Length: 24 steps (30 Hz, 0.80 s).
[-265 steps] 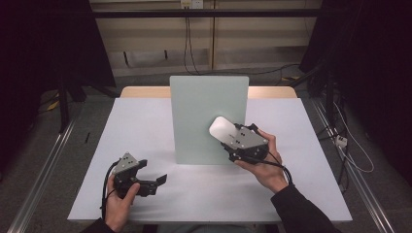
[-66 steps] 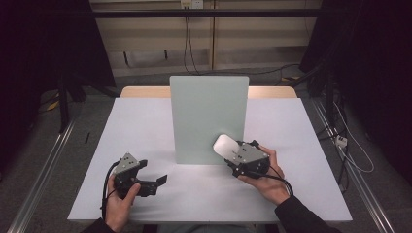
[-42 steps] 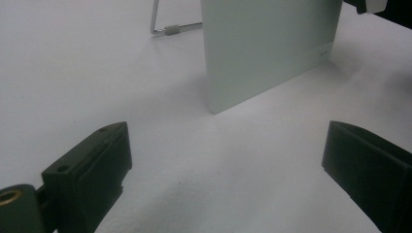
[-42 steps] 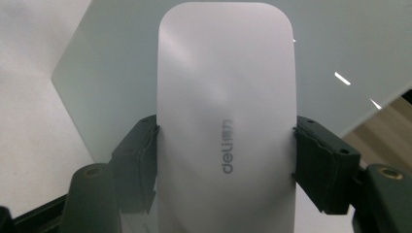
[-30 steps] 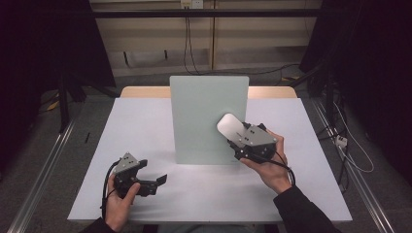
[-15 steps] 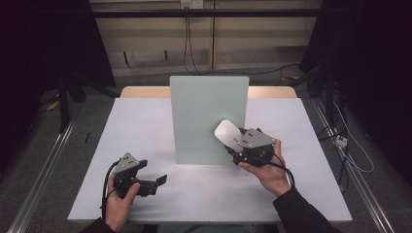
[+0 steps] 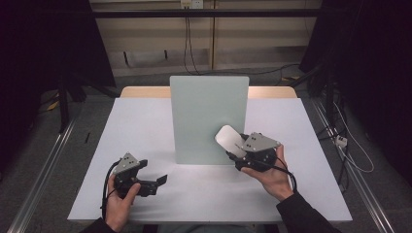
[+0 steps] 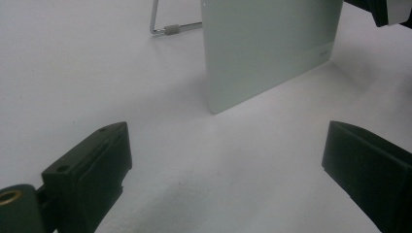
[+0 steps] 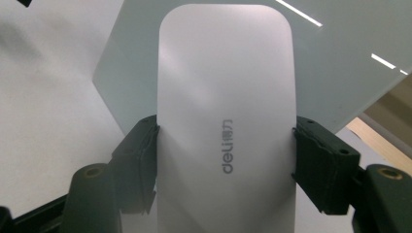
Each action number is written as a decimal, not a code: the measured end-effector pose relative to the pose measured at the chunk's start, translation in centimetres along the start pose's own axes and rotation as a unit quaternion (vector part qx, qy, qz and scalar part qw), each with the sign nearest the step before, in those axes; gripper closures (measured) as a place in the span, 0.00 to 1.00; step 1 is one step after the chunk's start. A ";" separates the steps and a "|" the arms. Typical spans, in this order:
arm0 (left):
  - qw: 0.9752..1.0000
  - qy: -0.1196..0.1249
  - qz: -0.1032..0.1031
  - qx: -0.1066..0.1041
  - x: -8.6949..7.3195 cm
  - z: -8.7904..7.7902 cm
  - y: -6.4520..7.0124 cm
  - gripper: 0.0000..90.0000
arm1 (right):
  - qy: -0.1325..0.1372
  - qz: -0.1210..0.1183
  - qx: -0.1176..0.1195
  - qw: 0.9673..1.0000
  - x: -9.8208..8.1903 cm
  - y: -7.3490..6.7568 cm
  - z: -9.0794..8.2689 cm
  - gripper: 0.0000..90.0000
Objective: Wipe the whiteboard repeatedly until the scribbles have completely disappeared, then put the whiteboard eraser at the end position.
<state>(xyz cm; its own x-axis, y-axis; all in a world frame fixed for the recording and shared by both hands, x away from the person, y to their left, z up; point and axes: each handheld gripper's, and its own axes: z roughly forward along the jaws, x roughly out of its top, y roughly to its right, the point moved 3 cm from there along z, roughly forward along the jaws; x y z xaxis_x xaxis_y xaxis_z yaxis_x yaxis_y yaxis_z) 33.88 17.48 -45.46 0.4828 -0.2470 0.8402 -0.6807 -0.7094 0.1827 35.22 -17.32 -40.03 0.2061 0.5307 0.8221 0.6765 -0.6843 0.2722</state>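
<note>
A white rounded eraser [image 9: 226, 131] marked "deli" is clamped at both long sides by the right gripper [image 9: 226, 160], and is held before the pale green board [image 9: 340, 73].

Grey floor [image 7: 43, 160], dark surroundings

You have a table [image 7: 145, 121] with a white cover in front of you. At its far edge, a strip of bare wood [image 7: 143, 91] shows from under the cover. On the grey floor at the left of the table lies a metal rail [image 7: 46, 167], and a second rail [image 7: 354, 179] lies at its right. Near the right rail, a small white plug block [image 7: 341, 141] sits with thin wires. Behind the table, dark cables [image 7: 187, 43] hang on the beige wall from a socket [image 7: 190, 4]. A black stand [image 7: 63, 97] is behind the table's left corner.
</note>
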 end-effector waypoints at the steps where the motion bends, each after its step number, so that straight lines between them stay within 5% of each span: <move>1: 1.000 -0.001 0.000 0.002 0.0 0.0 0.0 0.04 | 0.000 0.001 0.002 1.000 0.0 -0.1 0.0 0.35; 24: 1.000 0.001 -0.006 0.001 -0.1 -0.1 -0.2 0.04 | -0.019 0.022 0.062 0.998 -0.3 -1.3 -0.4 0.35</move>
<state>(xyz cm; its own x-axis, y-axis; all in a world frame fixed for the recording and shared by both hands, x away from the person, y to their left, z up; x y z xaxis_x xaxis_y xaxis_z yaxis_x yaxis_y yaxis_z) 33.93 17.74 -45.51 0.4892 -0.2367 0.8394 -0.6741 -0.7133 0.1917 34.04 -16.79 -40.39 0.2625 0.5216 0.8118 0.7478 -0.6417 0.1705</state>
